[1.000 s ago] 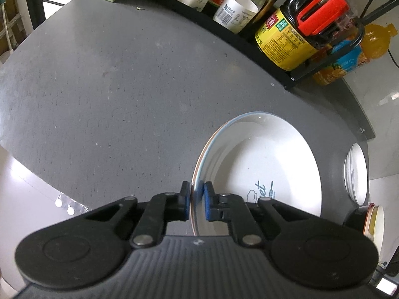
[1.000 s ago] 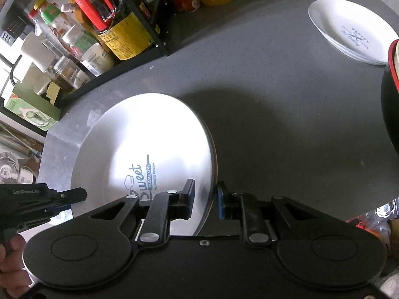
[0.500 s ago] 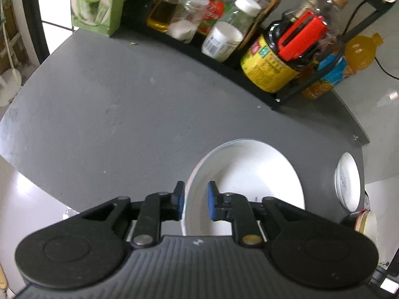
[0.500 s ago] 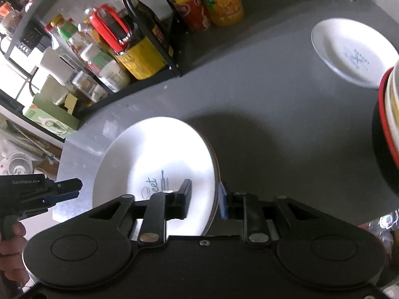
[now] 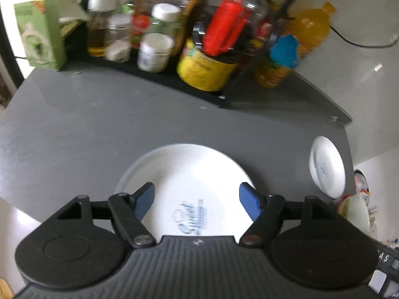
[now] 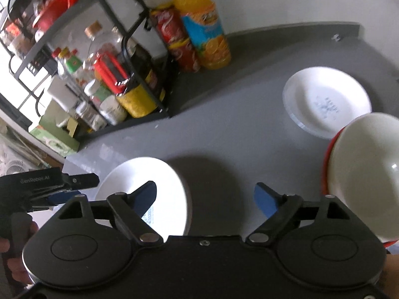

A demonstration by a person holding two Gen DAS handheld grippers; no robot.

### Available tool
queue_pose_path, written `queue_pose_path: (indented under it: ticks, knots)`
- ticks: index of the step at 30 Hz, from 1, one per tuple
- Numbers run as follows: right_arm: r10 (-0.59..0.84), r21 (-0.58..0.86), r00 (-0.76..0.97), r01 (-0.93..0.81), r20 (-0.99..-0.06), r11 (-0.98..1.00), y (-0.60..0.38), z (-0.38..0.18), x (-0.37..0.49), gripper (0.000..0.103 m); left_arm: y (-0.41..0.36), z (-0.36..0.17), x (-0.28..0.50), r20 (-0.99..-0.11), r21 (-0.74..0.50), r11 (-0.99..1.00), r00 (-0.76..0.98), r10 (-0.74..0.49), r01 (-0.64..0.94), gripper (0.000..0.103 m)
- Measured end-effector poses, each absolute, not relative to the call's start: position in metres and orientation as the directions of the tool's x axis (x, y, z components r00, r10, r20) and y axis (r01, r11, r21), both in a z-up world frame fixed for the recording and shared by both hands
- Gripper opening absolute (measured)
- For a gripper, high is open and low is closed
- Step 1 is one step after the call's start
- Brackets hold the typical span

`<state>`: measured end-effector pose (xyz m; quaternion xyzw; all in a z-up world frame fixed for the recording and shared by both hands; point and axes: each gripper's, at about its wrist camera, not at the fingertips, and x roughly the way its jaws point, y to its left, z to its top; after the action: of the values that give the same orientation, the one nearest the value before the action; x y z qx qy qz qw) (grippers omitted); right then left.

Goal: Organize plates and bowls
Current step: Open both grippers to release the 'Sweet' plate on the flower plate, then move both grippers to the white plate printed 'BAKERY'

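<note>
Your left gripper (image 5: 198, 198) and right gripper (image 6: 205, 199) both gape wide, holding nothing. The large white printed plate (image 5: 189, 182) lies flat on the grey countertop (image 5: 99, 129), low centre, between the left jaws; in the right view it sits lower left, under the left-hand finger.

Grey worktop (image 5: 124, 129), white plate (image 5: 189, 174) with blue script lettering, smaller white plate (image 6: 326, 99) with a faint blue mark, white bowl (image 6: 369, 174) over a red rim, blue fingers (image 5: 144, 199), orange drink bottle (image 6: 202, 25) with blue label

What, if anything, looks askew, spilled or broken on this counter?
Nothing stands out. The large plate and the small plate lie flat on the grey counter, unbroken. The white bowl sits nested in a red-rimmed one. No spills show.
</note>
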<state>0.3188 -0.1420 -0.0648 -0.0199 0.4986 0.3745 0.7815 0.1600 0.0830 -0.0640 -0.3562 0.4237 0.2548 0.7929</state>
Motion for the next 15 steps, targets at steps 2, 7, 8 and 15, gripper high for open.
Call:
queue_pose_path:
  ticks: [2,7,8,15]
  knots:
    - [0.565,0.342,0.233,-0.598,-0.791,0.725,-0.151,-0.061,0.327,0.09,0.076,-0.06,0.172,-0.851,-0.353,0.625,0.517,0.095,-0.696,0.077]
    - [0.544,0.323,0.274,-0.568,-0.793,0.757,-0.174,-0.054,0.35,0.09,0.057,-0.052,0.201,-0.842,-0.361,0.654,0.533,0.077,-0.665,0.087]
    - [0.542,0.322,0.283,-0.561,-0.792,0.763,-0.179,-0.053,0.355,0.091,0.052,-0.05,0.207,-0.839,-0.367,0.657,0.539,0.072,-0.659,0.088]
    - [0.531,0.314,0.324,-0.53,-0.783,0.788,-0.206,-0.047,0.386,0.094,0.023,-0.046,0.248,-0.844,-0.361,0.689,0.534,0.044,-0.629,0.089]
